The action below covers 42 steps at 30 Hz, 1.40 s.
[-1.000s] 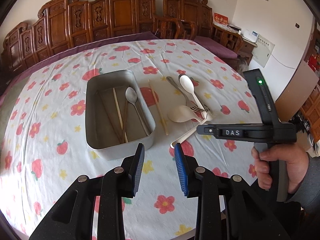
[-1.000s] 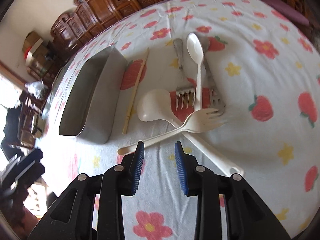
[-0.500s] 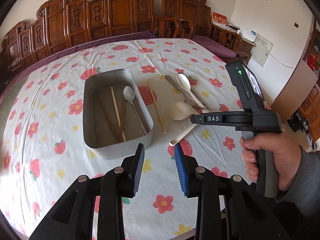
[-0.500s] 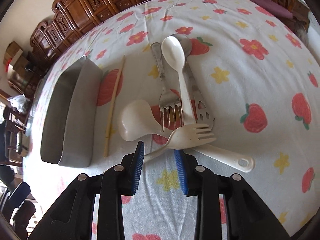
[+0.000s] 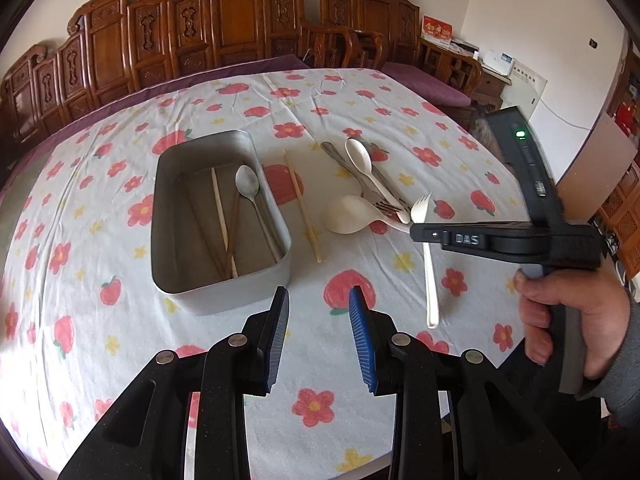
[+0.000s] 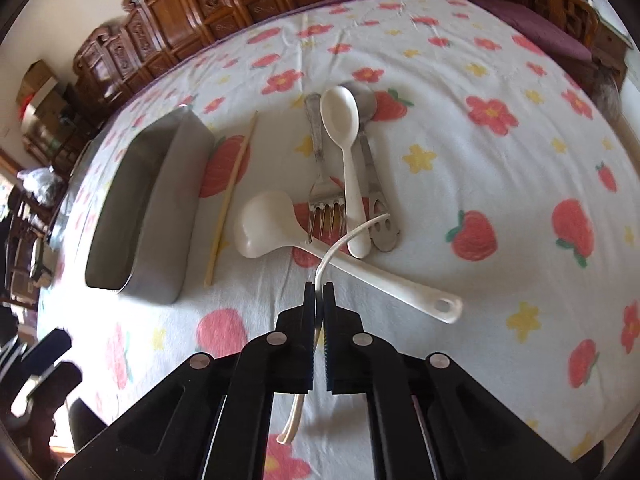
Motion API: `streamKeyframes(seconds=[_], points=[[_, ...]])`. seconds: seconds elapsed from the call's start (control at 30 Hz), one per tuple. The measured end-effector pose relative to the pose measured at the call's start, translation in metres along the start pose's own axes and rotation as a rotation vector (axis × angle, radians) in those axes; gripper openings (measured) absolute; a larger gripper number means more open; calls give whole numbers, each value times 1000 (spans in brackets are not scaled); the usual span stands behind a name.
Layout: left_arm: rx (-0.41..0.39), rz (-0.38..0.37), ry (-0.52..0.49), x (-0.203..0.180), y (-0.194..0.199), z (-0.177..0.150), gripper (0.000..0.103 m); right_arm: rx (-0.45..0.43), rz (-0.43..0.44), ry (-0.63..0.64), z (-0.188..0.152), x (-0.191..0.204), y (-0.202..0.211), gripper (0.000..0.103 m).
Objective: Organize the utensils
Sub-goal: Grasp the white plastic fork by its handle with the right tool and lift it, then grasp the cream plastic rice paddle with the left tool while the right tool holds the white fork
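A metal tray (image 5: pixel 168 248) (image 6: pixel 164 200) holds a metal spoon (image 5: pixel 249 184) and several chopsticks. To its right lie a loose chopstick (image 5: pixel 303 208) (image 6: pixel 230 196), a white rice paddle (image 5: pixel 346 214) (image 6: pixel 272 228), a white spoon (image 6: pixel 344 136), a metal fork (image 6: pixel 320 168) and another metal utensil (image 6: pixel 374 196). My right gripper (image 6: pixel 319 292) (image 5: pixel 418 232) is shut on a white plastic fork (image 6: pixel 340 244) (image 5: pixel 429 276), lifted above the cloth. My left gripper (image 5: pixel 319 320) is open and empty, in front of the tray.
The round table has a white cloth (image 5: pixel 360 112) printed with flowers and strawberries. Carved wooden chairs (image 5: pixel 224 20) line the far side. The table's near edge (image 5: pixel 280 472) is just below my left gripper.
My right gripper has closed on the white plastic fork and lifted it off the pile, turning it upright. My left gripper has stayed open and nearly still.
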<state>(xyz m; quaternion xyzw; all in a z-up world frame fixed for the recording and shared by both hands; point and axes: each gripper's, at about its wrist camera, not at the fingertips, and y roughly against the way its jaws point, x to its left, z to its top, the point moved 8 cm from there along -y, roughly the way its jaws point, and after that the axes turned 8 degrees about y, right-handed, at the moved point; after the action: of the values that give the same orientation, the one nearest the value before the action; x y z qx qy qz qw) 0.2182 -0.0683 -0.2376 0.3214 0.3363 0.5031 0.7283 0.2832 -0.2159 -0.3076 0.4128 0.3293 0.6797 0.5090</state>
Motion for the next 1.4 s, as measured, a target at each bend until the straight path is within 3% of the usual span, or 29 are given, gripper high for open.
streamKeyframes(seconds=[0.13,0.2,0.5,0.63,0.8,1.2,1.4], points=[[8,-5,18,-11,-7,4,31,-26,-5,70,-4,-4,22,4],[3,-10,25,-18,-9,8,36,-47,-21,109,-5,-7,33,4],[18,19,32,-48,-35,18,37,-105,19,101,-8,-37,61,4],[42,58,22,-58,-57,18,37,-114,-38,141,-10,-48,67,4],[65,83,2,-68,-81,21,39,-115,-46,145,-12,-64,67,4],[123,60,184,-72,-128,36,41,-133,-5,91,-11,-83,66,4],[130,106,186,-79,-141,38,43,-134,4,110,-10,-79,67,4]])
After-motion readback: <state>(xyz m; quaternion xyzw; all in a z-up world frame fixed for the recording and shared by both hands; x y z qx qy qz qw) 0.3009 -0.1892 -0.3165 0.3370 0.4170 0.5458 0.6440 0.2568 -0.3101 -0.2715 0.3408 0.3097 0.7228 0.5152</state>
